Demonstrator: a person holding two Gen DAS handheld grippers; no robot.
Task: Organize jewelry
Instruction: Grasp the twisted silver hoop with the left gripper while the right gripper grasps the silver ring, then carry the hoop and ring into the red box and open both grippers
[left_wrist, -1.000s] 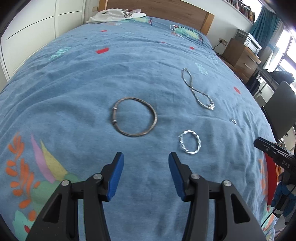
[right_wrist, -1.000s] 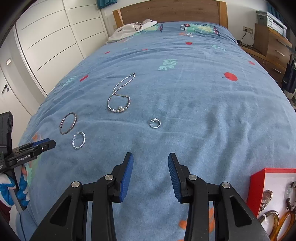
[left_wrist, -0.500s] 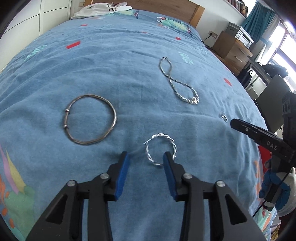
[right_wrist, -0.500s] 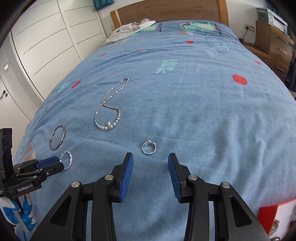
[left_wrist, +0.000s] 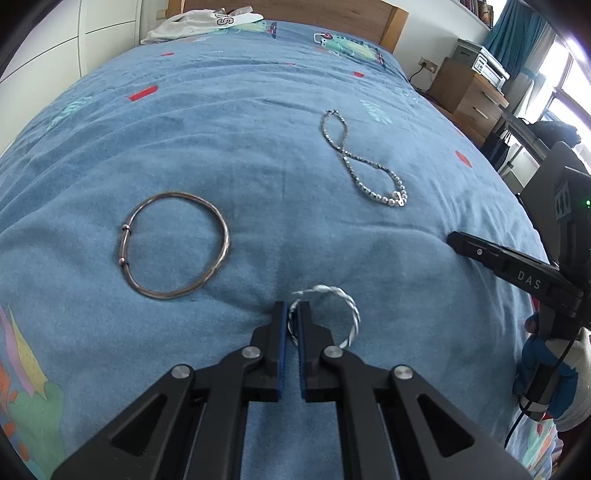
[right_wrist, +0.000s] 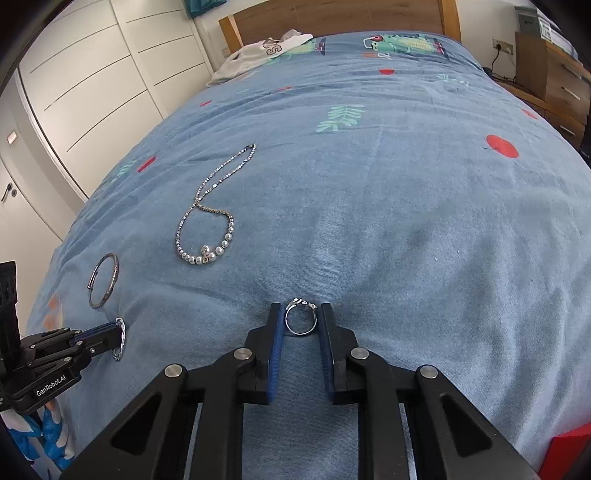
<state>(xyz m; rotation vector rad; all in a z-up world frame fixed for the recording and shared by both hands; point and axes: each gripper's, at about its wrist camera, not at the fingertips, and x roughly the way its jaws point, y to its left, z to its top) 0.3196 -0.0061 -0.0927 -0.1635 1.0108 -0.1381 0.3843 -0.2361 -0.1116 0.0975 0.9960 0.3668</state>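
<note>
My left gripper (left_wrist: 292, 314) is shut on the near-left rim of a twisted silver bracelet (left_wrist: 349, 306) that lies on the blue bedspread; it also shows in the right wrist view (right_wrist: 120, 338). My right gripper (right_wrist: 300, 314) is partly open, its blue pads on either side of a small silver ring (right_wrist: 300, 320) and about touching it. A dark round bangle (left_wrist: 175, 243) lies left of the twisted bracelet. A pearl-and-chain necklace (left_wrist: 364, 170) lies farther back, seen too in the right wrist view (right_wrist: 207, 236).
A red jewelry box corner (right_wrist: 572, 450) shows at the lower right. White clothing (right_wrist: 266, 51) lies by the wooden headboard (right_wrist: 332, 18). A wooden dresser (left_wrist: 469, 96) stands right of the bed, white wardrobes (right_wrist: 92, 74) to its left.
Both grippers moved forward and down to the bedspread. The left closed on the twisted bracelet's rim. The right narrowed around the ring.
</note>
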